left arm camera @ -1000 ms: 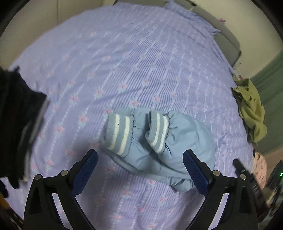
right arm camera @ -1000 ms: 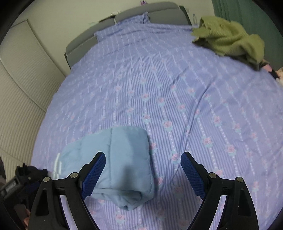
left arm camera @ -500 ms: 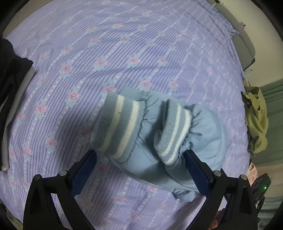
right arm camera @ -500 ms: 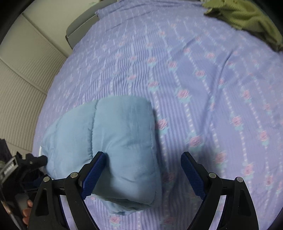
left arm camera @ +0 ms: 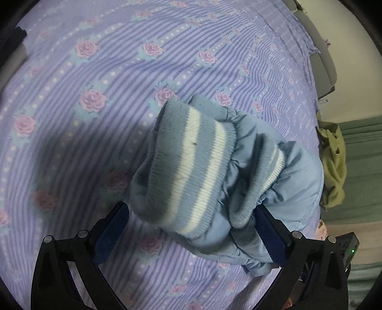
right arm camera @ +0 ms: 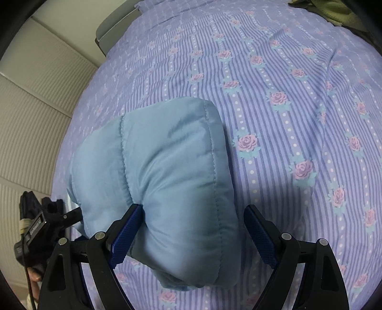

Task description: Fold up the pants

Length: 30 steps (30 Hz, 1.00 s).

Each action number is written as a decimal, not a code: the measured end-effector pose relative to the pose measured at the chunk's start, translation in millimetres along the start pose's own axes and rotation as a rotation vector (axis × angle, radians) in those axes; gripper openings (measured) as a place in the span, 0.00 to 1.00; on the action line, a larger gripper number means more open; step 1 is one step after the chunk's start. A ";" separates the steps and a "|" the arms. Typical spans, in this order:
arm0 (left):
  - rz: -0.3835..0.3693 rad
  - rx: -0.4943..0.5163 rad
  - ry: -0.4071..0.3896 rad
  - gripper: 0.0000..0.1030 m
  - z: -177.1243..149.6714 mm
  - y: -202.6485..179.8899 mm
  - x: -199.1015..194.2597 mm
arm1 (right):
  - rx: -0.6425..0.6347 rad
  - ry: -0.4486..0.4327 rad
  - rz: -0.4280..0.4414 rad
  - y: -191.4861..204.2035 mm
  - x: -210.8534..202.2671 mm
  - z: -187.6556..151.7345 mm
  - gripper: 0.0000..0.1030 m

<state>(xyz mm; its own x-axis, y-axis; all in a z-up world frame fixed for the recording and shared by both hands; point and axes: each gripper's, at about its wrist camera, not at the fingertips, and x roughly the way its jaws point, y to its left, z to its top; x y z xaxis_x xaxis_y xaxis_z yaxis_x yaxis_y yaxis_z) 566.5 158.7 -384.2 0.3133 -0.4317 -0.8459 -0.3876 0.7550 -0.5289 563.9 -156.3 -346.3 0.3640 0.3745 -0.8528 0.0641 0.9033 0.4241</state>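
Observation:
Light blue padded pants point(left arm camera: 250, 181) lie folded in a bundle on the purple floral bedsheet point(left arm camera: 107, 78). Their two striped ribbed cuffs point(left arm camera: 181, 167) face the left wrist camera. My left gripper point(left arm camera: 191, 226) is open, its jaws straddling the cuff end, close over it. In the right wrist view the smooth folded end of the pants point(right arm camera: 167, 171) fills the middle. My right gripper point(right arm camera: 193, 229) is open, its jaws on either side of that end; the left pad touches the fabric.
An olive green garment point(left arm camera: 334, 164) lies at the bed's right edge, also at the top right in the right wrist view point(right arm camera: 334, 12). Dark clothing point(left arm camera: 12, 40) sits at the left edge. A grey headboard point(right arm camera: 114, 28) and ribbed wall panels point(right arm camera: 31, 119) border the bed.
Both grippers have dropped down and closed in on the pants bundle, which now looms much larger between the open jaws. The pants have not moved.

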 end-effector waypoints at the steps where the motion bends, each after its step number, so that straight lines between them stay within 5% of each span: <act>1: -0.008 0.000 0.000 1.00 1.5 1.5 1.5 | -0.005 0.000 -0.003 1.9 3.3 1.5 0.85; 10: -0.025 0.002 -0.030 0.99 9.3 1.7 11.3 | 0.059 0.010 0.020 -0.9 20.6 6.3 0.84; 15: -0.048 0.008 -0.045 0.73 5.8 -1.5 2.8 | 0.082 0.009 0.043 -0.8 14.3 -1.0 0.66; 21: 0.030 0.102 -0.088 0.51 0.4 -25.2 -19.5 | -0.025 -0.014 -0.038 31.5 -7.4 -0.9 0.51; 25: 0.078 0.206 -0.126 0.48 -10.9 -47.8 -39.7 | -0.095 -0.064 -0.076 51.8 -35.8 -8.4 0.47; 30: 0.035 0.246 -0.175 0.48 -34.8 -61.2 -83.5 | -0.122 -0.139 -0.058 60.6 -90.2 -22.1 0.47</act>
<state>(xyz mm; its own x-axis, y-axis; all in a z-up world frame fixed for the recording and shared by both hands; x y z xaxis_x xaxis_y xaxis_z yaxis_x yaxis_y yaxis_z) 533.9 131.4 -283.6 0.4561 -0.3275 -0.8275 -0.1862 0.8741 -0.4486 514.4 -130.8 -250.3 0.4886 0.2964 -0.8206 -0.0217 0.9444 0.3281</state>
